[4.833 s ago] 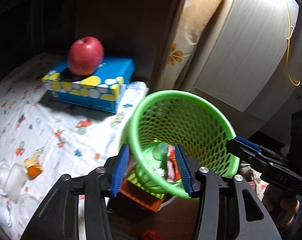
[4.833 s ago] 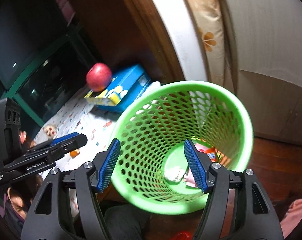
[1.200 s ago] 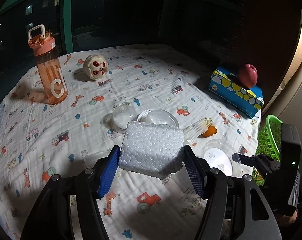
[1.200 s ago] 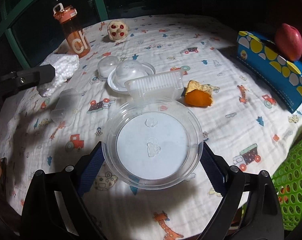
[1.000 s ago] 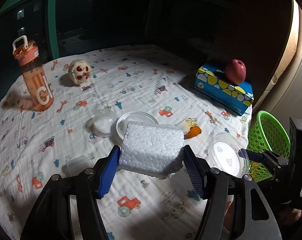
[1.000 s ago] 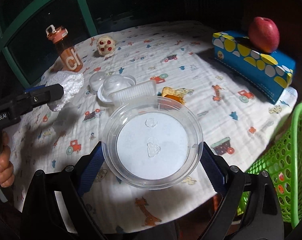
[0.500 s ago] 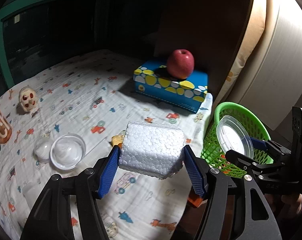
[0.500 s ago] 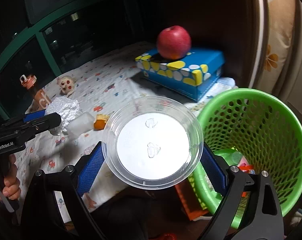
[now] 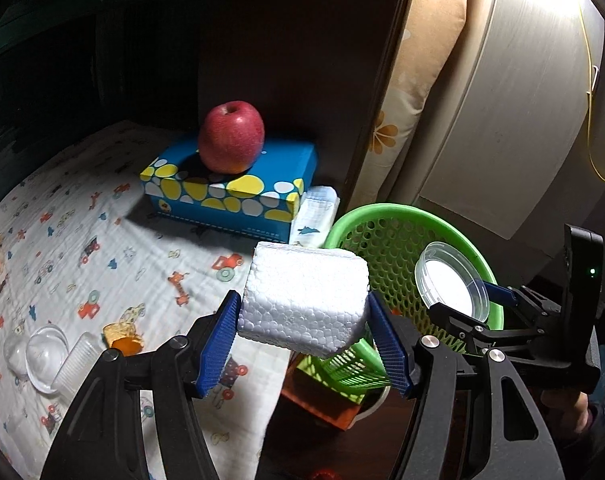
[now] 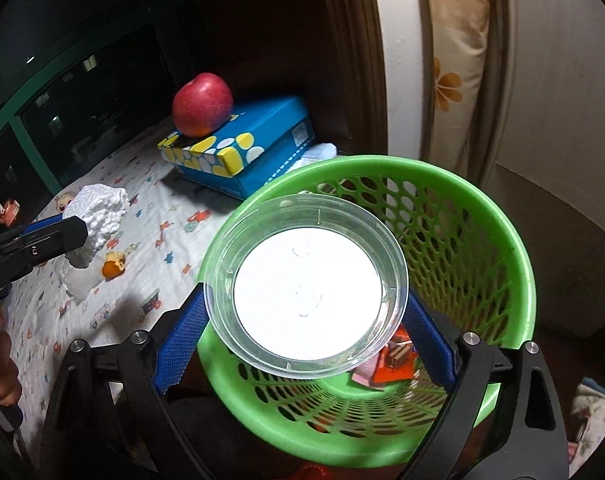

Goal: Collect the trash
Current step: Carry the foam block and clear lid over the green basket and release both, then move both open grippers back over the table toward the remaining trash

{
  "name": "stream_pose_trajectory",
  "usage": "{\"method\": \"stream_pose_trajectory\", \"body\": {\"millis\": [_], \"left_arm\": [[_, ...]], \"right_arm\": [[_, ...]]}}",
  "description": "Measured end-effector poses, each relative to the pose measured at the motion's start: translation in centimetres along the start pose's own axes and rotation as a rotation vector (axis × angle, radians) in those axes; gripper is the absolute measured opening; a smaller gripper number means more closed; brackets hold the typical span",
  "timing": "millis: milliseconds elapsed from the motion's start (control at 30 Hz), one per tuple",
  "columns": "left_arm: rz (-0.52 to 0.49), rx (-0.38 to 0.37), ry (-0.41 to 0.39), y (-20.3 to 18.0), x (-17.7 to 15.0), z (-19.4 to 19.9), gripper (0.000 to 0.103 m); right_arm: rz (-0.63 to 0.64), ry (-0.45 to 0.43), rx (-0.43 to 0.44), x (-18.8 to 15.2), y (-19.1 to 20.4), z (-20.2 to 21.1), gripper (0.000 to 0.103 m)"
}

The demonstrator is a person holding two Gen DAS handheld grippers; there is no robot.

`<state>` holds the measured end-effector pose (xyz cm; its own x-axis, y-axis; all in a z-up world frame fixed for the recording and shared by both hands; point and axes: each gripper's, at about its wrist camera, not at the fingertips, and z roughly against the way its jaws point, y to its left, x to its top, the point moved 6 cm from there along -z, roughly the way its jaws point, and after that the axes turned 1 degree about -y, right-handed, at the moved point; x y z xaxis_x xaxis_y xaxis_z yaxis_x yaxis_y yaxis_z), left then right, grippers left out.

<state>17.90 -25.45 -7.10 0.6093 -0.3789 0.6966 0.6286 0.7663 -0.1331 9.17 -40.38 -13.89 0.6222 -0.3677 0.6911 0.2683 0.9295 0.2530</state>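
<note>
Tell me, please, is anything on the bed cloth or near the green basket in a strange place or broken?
One oddity: a red apple sits on top of the blue tissue box, where it could roll off. An orange peel also lies loose on the printed cloth. Nothing looks spilled or broken.

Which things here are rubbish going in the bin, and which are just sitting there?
Part of the job:
- foam block, held in the left gripper
- clear plastic lid, held in the right gripper
- green basket
- orange peel

Just lying about:
- apple
- blue tissue box
</note>
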Motion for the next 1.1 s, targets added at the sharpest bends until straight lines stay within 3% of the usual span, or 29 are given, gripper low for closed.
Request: {"method": "stream_pose_trajectory", "body": {"millis": [300,800,867,933,1100], "left_arm": [[-0.045,-0.036,0.029,-3.7,0.9,-2.5,0.062],[-0.081,-0.071,0.111,-7.4,0.0,-7.1,0.062],[-0.082,-0.084,0.124,-7.7,-0.1,-7.7,0.064],[-0.080,-0.082,0.124,-8.0,-0.3,-7.9,0.076],[-0.096,-0.086,0.111,-8.3,-0.8,-7.3,0.076]], "right_arm": [[-0.025,-0.002,-0.029,-0.4,-3.0,0.1,0.095],[-0.078,-0.082,-0.075,-0.9,-5.7,4.0,0.095],[-0.091,-0.088,-0.071,-1.1,-6.0,4.4,0.095],[-0.100,-0.091,-0.066,-1.2,-6.2,4.7,0.095],[-0.098,-0.095,-0.056,-1.3,-5.8,5.1,0.095]]}}
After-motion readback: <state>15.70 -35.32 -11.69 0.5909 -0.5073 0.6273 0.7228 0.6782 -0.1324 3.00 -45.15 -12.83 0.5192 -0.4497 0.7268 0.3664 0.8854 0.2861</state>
